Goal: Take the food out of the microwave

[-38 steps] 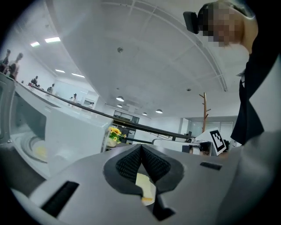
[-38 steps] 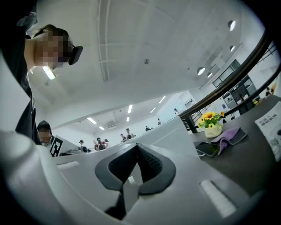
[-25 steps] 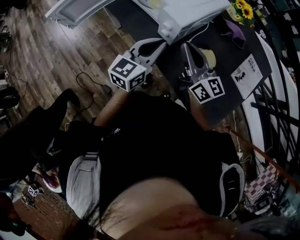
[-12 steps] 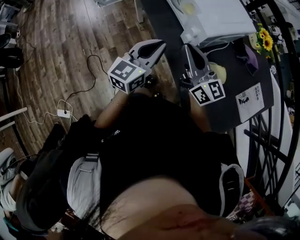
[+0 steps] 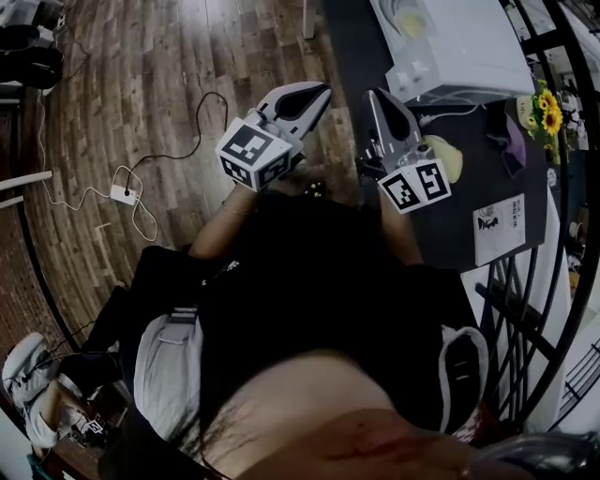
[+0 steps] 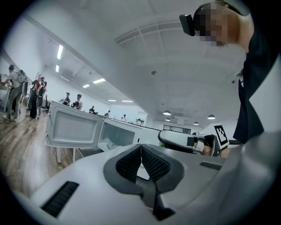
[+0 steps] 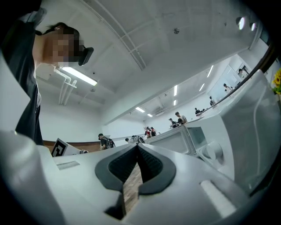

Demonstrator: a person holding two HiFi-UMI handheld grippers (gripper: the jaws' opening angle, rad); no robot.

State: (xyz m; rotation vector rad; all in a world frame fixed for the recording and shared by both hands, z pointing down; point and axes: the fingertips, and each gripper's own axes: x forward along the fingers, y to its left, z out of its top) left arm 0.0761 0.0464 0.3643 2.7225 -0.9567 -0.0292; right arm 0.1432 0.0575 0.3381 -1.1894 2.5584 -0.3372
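Jaws on the left gripper (image 5: 317,92) and right gripper (image 5: 377,96) are clenched together, holding nothing, side by side at the dark desk's (image 5: 469,192) edge. Beyond them stands the white microwave (image 5: 469,47), door open, pale yellow food (image 5: 412,22) inside.

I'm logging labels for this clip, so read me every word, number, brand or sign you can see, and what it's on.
No text reads legibly in any view.
The sheet of paper on the dark table: black graphic and small print, too blurred to read.
The cube on the left gripper and the cube on the right gripper: square black-and-white markers only, no letters.
The microwave: no label can be made out.
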